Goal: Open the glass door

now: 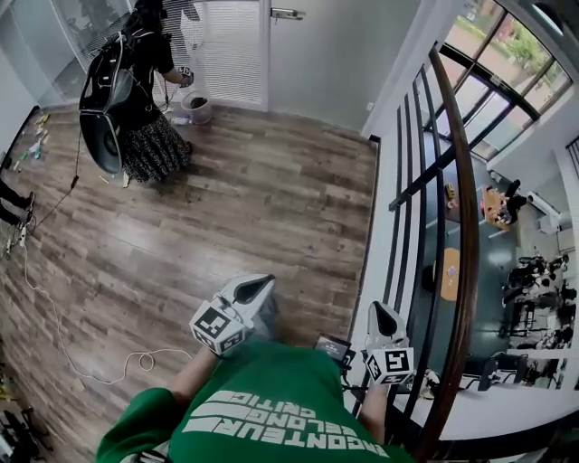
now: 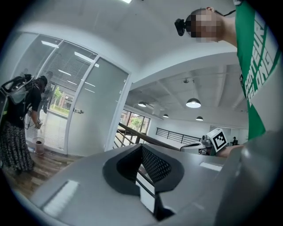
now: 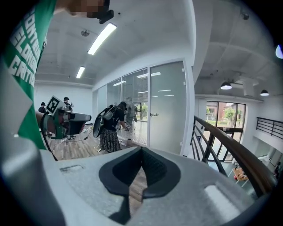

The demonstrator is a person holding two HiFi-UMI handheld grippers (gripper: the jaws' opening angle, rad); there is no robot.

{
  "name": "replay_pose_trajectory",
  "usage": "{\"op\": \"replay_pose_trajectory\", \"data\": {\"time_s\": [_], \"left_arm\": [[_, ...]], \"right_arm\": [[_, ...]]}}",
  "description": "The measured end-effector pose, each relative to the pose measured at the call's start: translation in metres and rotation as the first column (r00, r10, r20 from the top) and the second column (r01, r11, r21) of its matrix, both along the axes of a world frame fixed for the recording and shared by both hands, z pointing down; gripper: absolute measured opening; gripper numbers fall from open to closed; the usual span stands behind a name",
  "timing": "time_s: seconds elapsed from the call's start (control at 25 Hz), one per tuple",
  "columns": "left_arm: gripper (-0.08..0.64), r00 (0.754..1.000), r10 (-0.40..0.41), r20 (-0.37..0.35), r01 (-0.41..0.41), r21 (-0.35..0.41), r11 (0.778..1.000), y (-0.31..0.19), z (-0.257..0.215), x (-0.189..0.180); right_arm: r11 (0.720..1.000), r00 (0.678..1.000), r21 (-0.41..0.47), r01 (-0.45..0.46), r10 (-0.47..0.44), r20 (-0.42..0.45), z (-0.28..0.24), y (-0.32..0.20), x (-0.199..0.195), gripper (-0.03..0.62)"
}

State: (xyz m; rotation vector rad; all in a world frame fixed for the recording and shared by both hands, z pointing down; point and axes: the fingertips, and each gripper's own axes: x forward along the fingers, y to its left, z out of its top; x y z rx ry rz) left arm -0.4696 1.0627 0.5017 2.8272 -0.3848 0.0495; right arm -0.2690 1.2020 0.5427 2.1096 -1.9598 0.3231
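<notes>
The frosted glass door (image 1: 317, 45) stands shut at the far end of the wooden floor, its metal handle (image 1: 288, 14) on its left edge. The door (image 3: 167, 106) and handle (image 3: 153, 114) also show far ahead in the right gripper view, and in the left gripper view the door (image 2: 95, 110) is off to the left. Both grippers are held close to my body, far from the door. My left gripper (image 1: 260, 287) is shut and empty, its tips meeting (image 2: 142, 148). My right gripper (image 1: 384, 313) is also shut with nothing in it (image 3: 142, 150).
A person with a large backpack (image 1: 136, 90) bends by the blinds left of the door, beside a small bucket (image 1: 196, 107). A wooden-topped railing (image 1: 452, 181) runs along my right over a lower level. A white cable (image 1: 90, 362) lies on the floor at the left.
</notes>
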Motion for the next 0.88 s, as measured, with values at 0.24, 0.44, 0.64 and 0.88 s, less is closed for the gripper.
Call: {"op": "replay_pose_trajectory", "data": {"time_s": [0.24,0.44,0.64,0.88], "left_arm": [[0.017,1.0,0.019,0.002,-0.019,-0.013,1.0,-0.057,-0.002,0.013],[0.017,1.0,0.007,-0.007,-0.007,-0.003,1.0,-0.12,-0.01,0.019],[0.017,1.0,-0.007,-0.029,0.006,-0.017,1.0,-0.168,-0.013,0.016],[0.017,0.999,-0.013,-0.045,0.011,-0.048,0.999,-0.204,-0.001,0.016]], "right_arm": [[1.0,1.0,-0.012,-0.012,0.012,-0.008,-0.004,-0.055,0.015,-0.008],[1.0,1.0,-0.018,0.005,-0.005,-0.009,-0.007,-0.117,0.017,-0.008],[0.999,0.999,-0.035,0.024,-0.026,-0.035,-0.014,-0.168,0.015,-0.008],[0.997,0.998,-0.077,0.016,-0.021,-0.052,-0.015,-0.198,0.019,-0.008]]}}
